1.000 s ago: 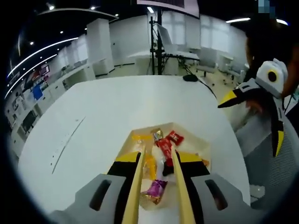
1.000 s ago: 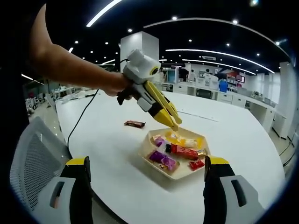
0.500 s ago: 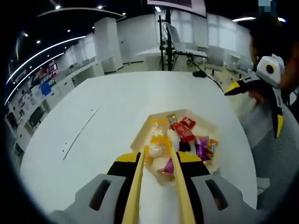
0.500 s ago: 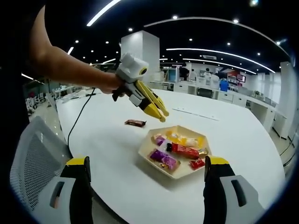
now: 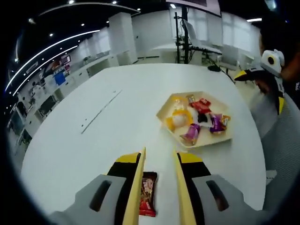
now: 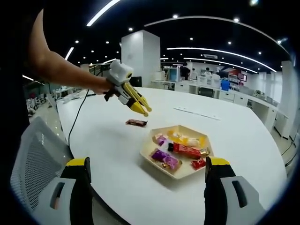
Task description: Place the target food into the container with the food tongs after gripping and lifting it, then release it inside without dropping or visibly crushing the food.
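White tabletop (image 5: pixel 93 140) spreads across both of my views, with an open-plan office of ceiling light strips, desks and pillars behind it.

Looking along my left gripper (image 5: pixel 158 157), its two yellow tong jaws rise from the bottom centre and stand apart, with nothing between them at the tips. A dark red snack bar (image 5: pixel 148 200) lies flat on the table at the bottom of the frame, partly hidden behind the left jaw, in the gap between the jaws. I cannot tell whether the jaw touches it. The beige hexagonal tray (image 5: pixel 163 111) sits right of centre, well apart from the bar, and holds wrapped snacks in red, purple, yellow and orange. My right gripper (image 5: pixel 272 70) shows at the upper right edge.

In the right gripper view, my own right gripper (image 6: pixel 149 164) has its two black-and-yellow jaws at the bottom left and bottom right corners, spread wide and empty. The tray (image 6: pixel 149 162) lies between them, slightly right of centre. The snack bar (image 6: pixel 136 123) rests on the table up and left of the tray. My left gripper (image 6: pixel 146 110) hangs above the bar in my hand (image 6: pixel 102 86), its yellow tips pointing down to the right, near the bar but not on it. A mesh chair back (image 6: pixel 33 164) fills the lower left.
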`<state>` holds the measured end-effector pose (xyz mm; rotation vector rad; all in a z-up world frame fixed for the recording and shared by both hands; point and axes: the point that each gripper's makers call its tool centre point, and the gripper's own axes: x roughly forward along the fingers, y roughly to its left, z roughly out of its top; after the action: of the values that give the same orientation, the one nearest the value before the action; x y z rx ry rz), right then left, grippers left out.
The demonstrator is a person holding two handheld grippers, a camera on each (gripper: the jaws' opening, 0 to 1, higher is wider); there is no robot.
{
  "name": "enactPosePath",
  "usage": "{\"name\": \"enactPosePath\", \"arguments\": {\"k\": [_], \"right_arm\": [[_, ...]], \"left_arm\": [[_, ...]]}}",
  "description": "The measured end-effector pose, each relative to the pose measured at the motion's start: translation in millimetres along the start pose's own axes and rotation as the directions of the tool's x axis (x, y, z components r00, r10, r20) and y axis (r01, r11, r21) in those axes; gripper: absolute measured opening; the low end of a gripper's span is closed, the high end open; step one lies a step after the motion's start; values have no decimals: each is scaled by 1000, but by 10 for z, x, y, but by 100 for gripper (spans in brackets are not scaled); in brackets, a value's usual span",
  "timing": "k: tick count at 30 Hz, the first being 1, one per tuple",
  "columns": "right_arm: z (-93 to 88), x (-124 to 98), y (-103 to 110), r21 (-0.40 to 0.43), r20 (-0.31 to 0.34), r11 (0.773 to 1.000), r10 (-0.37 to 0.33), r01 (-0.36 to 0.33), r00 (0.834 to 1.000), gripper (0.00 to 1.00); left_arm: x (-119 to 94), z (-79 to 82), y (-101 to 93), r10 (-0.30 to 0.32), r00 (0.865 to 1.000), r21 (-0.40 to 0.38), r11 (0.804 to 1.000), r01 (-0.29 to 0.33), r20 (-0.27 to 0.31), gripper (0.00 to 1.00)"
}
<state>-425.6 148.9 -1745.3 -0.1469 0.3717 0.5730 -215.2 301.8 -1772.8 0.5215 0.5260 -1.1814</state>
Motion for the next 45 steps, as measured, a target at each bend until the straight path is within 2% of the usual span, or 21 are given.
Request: {"name": "enactPosePath", "arguments": {"k": [4, 8, 9, 15, 30, 38, 45], "right_arm": [[-12, 4, 4, 2, -5, 1000, 3, -3, 1000, 100], [-19, 8, 7, -1, -9, 1000, 4, -4, 1000, 100], [-21, 8, 5, -1, -11, 1000, 4, -4, 1000, 100], [-38, 13, 10, 0, -19, 1000, 7, -7, 1000, 100], [-55, 20, 17, 1, -30, 1000, 11, -11, 999, 100], [-70, 21, 11, -1, -38, 1000, 8, -8, 999, 100], [-82, 27, 18, -1, -44, 1000, 13, -13, 999, 100]], "left_arm": [[-72, -179, 96, 28, 999, -30, 999, -28, -19, 26], [-110, -365, 193, 61, 998, -21, 998, -61, -25, 26], [-122, -448, 231, 71, 997, -35, 997, -72, -39, 26], [-161, -639, 238, 64, 997, -56, 996, -67, -50, 26], [-200, -814, 242, 53, 997, -83, 995, -58, -62, 26], [-127, -898, 169, 3, 998, -79, 997, -8, -62, 26], [-98, -934, 189, -4, 998, -101, 995, -2, -58, 23]]}}
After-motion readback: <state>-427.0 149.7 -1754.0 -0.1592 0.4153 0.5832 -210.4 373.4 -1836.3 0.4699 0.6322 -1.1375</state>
